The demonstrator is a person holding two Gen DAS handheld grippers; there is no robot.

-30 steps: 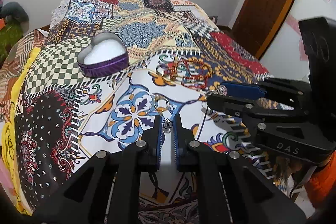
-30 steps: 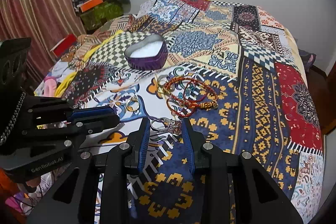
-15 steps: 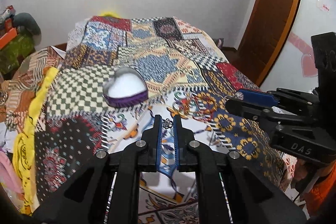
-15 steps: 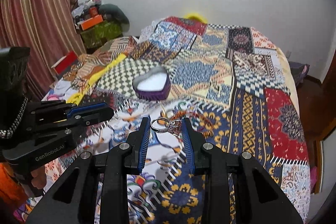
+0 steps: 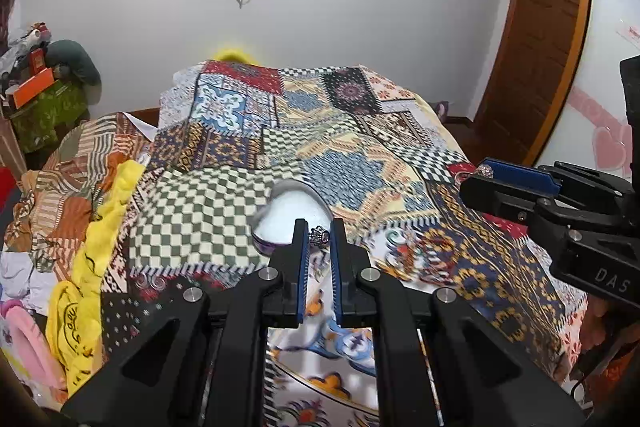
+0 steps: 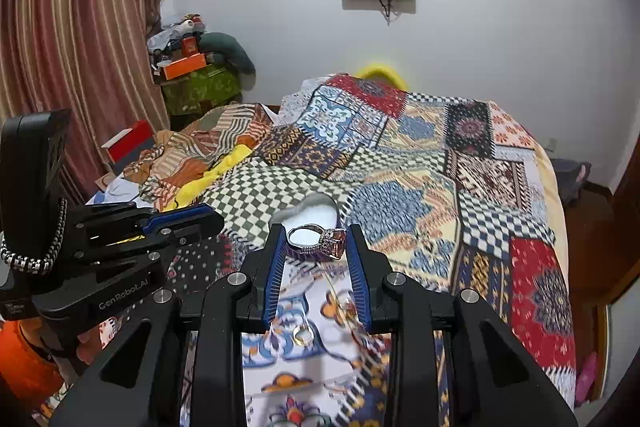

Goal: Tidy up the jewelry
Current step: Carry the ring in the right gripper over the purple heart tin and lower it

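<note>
I hold my left hand-held gripper [image 5: 319, 235] above the bed [image 5: 400, 163], its jaws closed on a small ring [image 5: 319, 236] at the tips. My right hand-held gripper [image 6: 316, 238] grips a bigger silver ring with a pink stone [image 6: 320, 239] across its blue pads. Both rings hang just in front of the heart-shaped box [image 5: 289, 215], which sits open on the patchwork bedspread. Beyond the box the spread lies flat up to the wall; right of the box it runs clear to the bed's edge; left of the box heaped clothes [image 5: 68, 211] crowd the edge. One gripper body reads "GenRobot.AI" [image 6: 123, 294], the other "DAS" [image 5: 612, 279].
</note>
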